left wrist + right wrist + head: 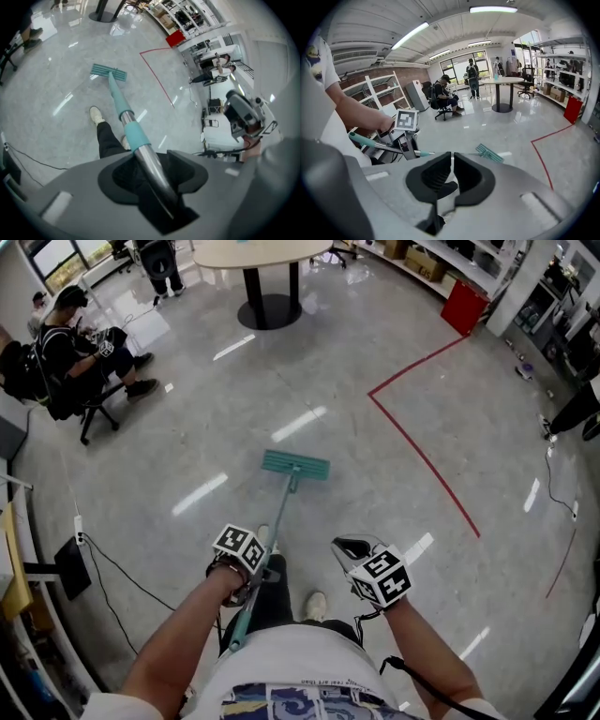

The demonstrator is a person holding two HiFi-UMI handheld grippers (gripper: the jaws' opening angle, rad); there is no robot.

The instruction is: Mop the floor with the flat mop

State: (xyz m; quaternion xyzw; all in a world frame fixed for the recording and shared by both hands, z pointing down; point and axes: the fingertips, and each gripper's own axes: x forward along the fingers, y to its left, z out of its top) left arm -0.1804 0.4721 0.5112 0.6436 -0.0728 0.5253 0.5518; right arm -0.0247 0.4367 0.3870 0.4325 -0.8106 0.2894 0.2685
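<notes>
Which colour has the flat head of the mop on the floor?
The mop head is teal green, seen most clearly in the head view.

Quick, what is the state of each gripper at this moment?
Left gripper: closed on the mop handle.
Right gripper: closed, with nothing between its jaws.
</notes>
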